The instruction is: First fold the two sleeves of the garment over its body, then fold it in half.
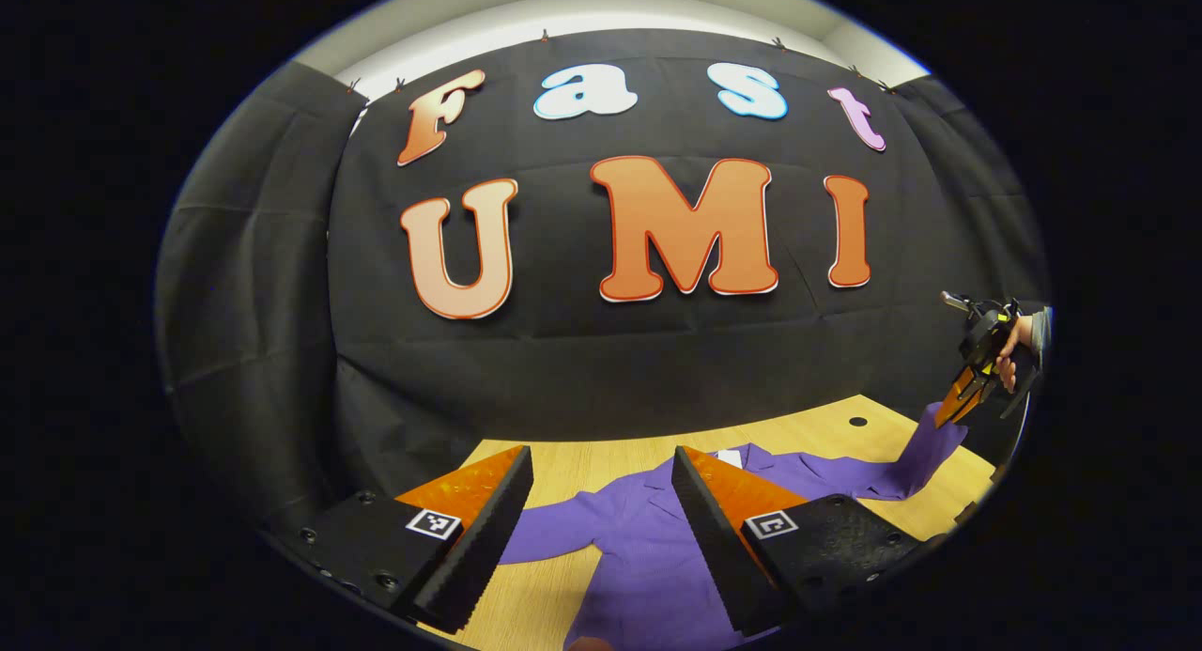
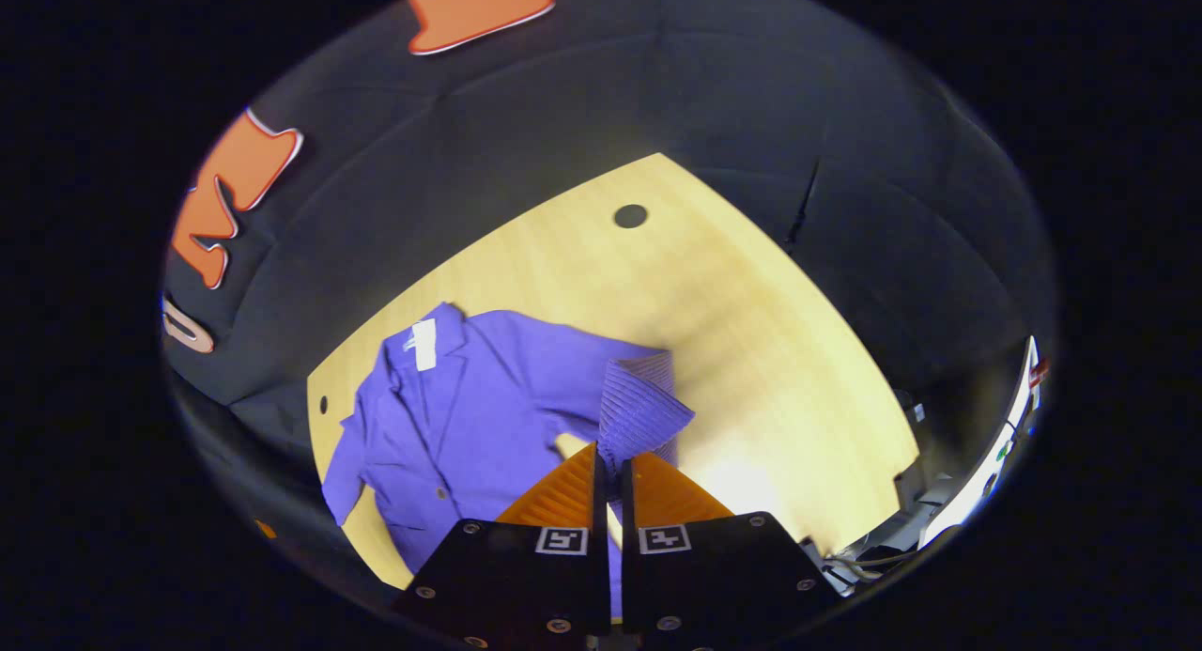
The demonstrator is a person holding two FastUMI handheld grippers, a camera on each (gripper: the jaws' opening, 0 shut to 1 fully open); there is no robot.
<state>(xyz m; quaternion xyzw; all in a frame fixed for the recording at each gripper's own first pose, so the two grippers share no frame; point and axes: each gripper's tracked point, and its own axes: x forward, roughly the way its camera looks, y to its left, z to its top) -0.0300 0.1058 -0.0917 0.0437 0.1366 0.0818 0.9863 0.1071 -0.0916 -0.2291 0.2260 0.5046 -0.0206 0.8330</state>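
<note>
Pinching sleeve [image 2: 639, 402] above table [image 2: 751, 332], right gripper [image 2: 610, 463] lifted.

- In the left gripper view the left gripper's [image 1: 601, 472] wide-apart fingers [image 1: 488, 529] cover parts of the purple garment [image 1: 648, 557]; its hem is cut off at the bottom edge
- the right gripper [image 1: 950, 416] at the far edge is too small to show its hold on the sleeve [image 1: 925, 454]
- in the right gripper view the cuff [image 2: 639, 411] end sits hidden between the right gripper's [image 2: 610, 468] closed fingers; the garment's lower part is behind its body
- clutter [image 2: 977, 482] beyond the table [image 2: 751, 303] is too blurred to identify
</note>
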